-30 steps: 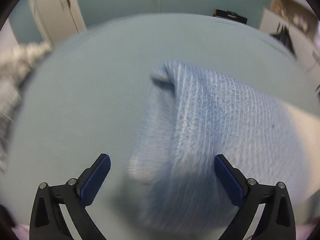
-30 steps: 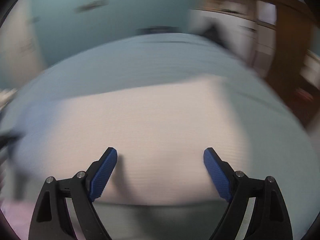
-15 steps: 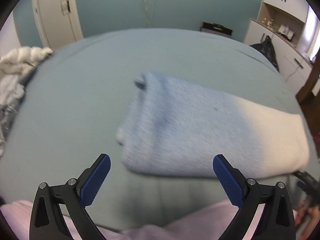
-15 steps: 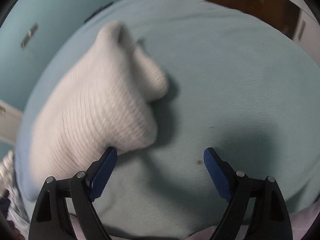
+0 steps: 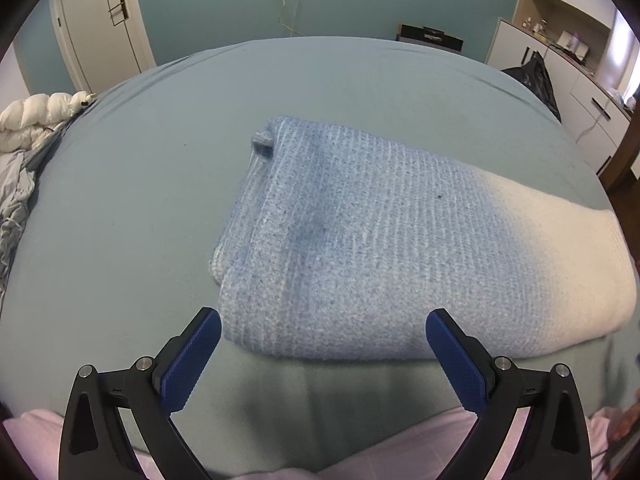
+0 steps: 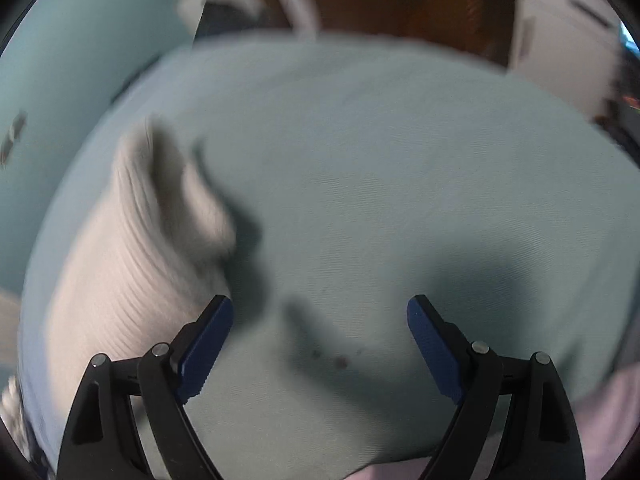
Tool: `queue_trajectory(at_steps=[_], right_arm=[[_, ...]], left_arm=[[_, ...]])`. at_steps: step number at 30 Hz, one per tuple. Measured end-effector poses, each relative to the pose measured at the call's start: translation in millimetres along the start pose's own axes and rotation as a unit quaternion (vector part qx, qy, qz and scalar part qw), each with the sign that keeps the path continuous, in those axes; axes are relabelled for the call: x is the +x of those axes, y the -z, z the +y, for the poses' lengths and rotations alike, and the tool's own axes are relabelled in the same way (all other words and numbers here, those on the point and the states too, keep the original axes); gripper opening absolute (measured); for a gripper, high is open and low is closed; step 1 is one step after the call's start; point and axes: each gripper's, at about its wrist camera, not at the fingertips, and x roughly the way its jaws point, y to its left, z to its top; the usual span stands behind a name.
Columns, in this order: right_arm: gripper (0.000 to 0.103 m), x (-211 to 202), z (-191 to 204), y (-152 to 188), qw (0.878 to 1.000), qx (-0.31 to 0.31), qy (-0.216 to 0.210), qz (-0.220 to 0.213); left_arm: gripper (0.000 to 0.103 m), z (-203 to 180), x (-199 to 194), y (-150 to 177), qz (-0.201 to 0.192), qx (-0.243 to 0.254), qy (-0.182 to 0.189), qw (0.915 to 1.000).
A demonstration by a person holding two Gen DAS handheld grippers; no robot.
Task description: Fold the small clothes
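Observation:
A folded knit sweater (image 5: pixel 380 240), blue at its left and fading to white at its right, lies on the teal bed (image 5: pixel 140 200). My left gripper (image 5: pixel 322 336) stands open just short of the sweater's near edge, nothing between its blue pads. In the right wrist view only the sweater's white end (image 6: pixel 132 264) shows, at the left and blurred. My right gripper (image 6: pixel 320 322) is open over bare sheet, to the right of that white end, its left pad (image 6: pixel 208 336) close beside the knit.
A white puffy duvet and crumpled grey cloth (image 5: pixel 28 136) sit at the bed's left edge. White cabinets (image 5: pixel 568 80) and a dark bag (image 5: pixel 532 76) stand beyond the bed's right side. Pink fabric (image 5: pixel 360 452) lines the bottom of the left wrist view.
Both grippers have drawn back from the sweater. The left one now sits nearer the bed's near edge. The right one has rolled and slid off the white end onto bare sheet.

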Motion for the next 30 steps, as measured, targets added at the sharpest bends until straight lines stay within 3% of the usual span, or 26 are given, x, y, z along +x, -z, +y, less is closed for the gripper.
queue_trajectory(at_steps=[2, 6, 8, 11, 13, 18, 20, 22, 27, 29, 30], right_arm=[[0.087, -12.2, 23.0, -5.4, 0.998, -0.037, -0.034, -0.033], [0.087, -5.4, 78.8, 1.4, 0.988, -0.141, -0.051, -0.035], [0.087, 7.5, 90.5, 8.5, 0.983, -0.178, -0.029, -0.022], [0.088, 30.7, 67.5, 14.3, 0.979, -0.2, 0.014, 0.02], [0.099, 36.5, 52.9, 11.5, 0.985, -0.17, 0.004, 0.03], [0.1, 2.2, 23.7, 11.2, 0.994, -0.099, -0.015, 0.036], [0.101, -4.5, 0.8, 13.0, 0.996, -0.03, -0.067, 0.057], [0.101, -3.3, -15.7, 22.4, 0.988, 0.035, -0.111, 0.102], [0.101, 20.1, -18.9, 38.0, 0.974, 0.061, -0.139, 0.168], [0.101, 22.9, -21.7, 42.3, 0.966, 0.075, -0.169, 0.182], [0.101, 21.8, -20.4, 44.6, 0.963, 0.078, -0.179, 0.184]], left_arm=[[0.103, -0.1, 8.3, -1.8, 0.006, -0.001, 0.0, 1.0], [0.103, 1.4, 21.3, -0.4, 0.017, -0.005, 0.001, 0.9998], [0.103, 1.1, 28.4, 1.3, 0.026, -0.003, 0.001, 0.9997], [0.103, -0.5, 44.4, 5.7, 0.044, -0.001, -0.007, 0.999], [0.103, -1.4, 44.9, 7.4, 0.04, 0.002, -0.008, 0.9992], [0.103, 8.6, 36.6, 12.9, 0.047, -0.002, 0.005, 0.9989], [0.103, 21.5, 35.5, 17.5, 0.055, -0.027, 0.005, 0.9981], [0.103, 36.8, 38.4, 23.6, 0.077, -0.06, 0.017, 0.9951], [0.103, 60.4, 55.5, 35.2, 0.138, -0.135, 0.09, 0.977], [0.103, 67.6, 64.5, 39.1, 0.158, -0.185, 0.145, 0.9591], [0.103, 72.3, 69.7, 42.2, 0.167, -0.221, 0.177, 0.9444]])
